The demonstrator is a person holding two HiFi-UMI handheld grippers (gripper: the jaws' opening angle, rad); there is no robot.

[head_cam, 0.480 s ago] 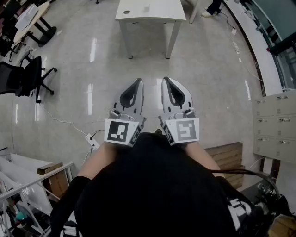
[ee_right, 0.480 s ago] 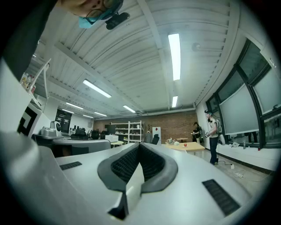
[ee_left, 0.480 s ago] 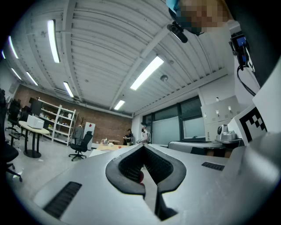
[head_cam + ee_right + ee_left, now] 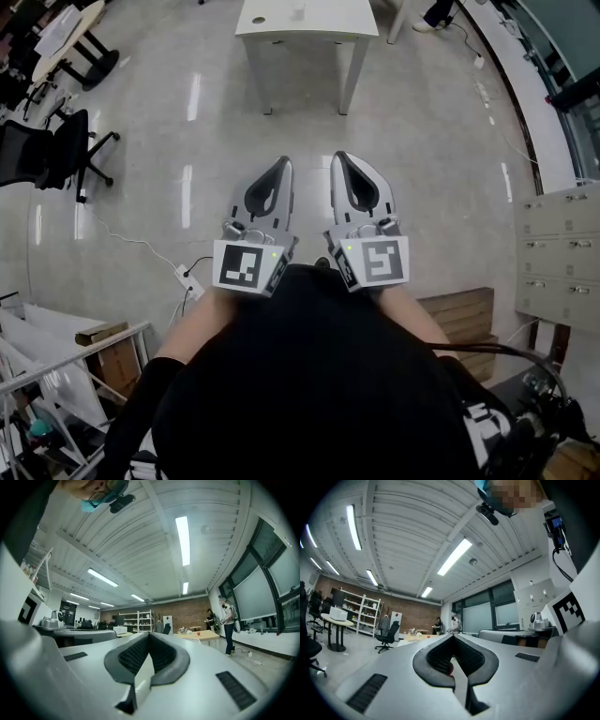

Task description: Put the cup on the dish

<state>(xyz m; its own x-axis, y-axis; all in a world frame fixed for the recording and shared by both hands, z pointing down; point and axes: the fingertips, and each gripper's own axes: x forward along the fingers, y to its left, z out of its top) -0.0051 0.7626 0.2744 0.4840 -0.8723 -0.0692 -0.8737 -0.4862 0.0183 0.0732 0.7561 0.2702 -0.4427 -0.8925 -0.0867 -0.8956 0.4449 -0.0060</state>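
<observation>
Two claws are held shut, empty.
No cup is seen; a surface (image 4: 305, 21) lies far ahead of left claw (image 4: 280, 163) and right claw (image 4: 339, 157).

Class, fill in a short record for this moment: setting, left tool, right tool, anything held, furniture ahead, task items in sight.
Setting: open room with a glossy floor
Left tool: jaws together, pointing level, nothing between them
Right tool: jaws together, pointing level, nothing between them
Position: side by side in front of the person's chest, not touching each other
Furniture ahead: white table, well beyond both tools
Also: black office chair off to the left
Task items: none can be made out
</observation>
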